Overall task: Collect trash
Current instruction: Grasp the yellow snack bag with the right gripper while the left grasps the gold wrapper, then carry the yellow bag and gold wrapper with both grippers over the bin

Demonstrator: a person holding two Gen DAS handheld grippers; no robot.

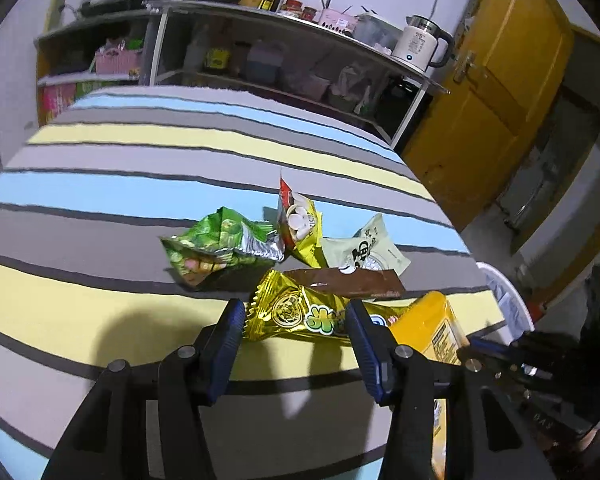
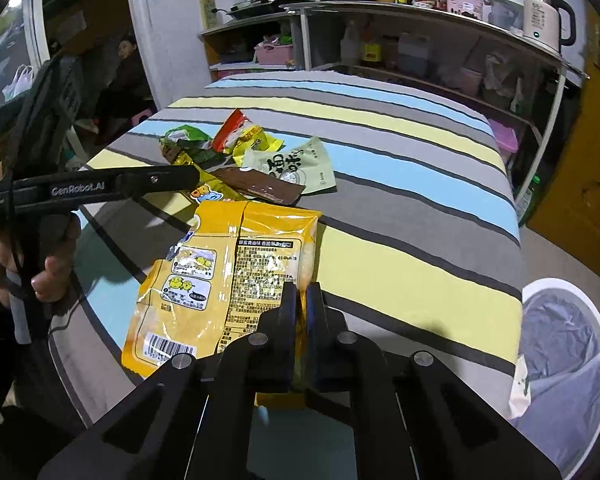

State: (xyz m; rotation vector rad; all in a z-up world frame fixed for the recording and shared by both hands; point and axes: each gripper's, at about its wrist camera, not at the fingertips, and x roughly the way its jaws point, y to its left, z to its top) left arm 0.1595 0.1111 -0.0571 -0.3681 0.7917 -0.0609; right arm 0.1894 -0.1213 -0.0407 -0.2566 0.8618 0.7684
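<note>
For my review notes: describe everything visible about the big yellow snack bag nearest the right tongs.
The yellow snack bag is a large, glossy plastic packet, lying back side up on the striped cloth. Its back shows a centre seam, black printed text, two small cartoon panels and a barcode near the lower left corner. It looks wrinkled and fairly flat. The right tongs are shut on its near edge. Its far end lies by the brown wrapper and the gold wrapper; contact is unclear.
</note>
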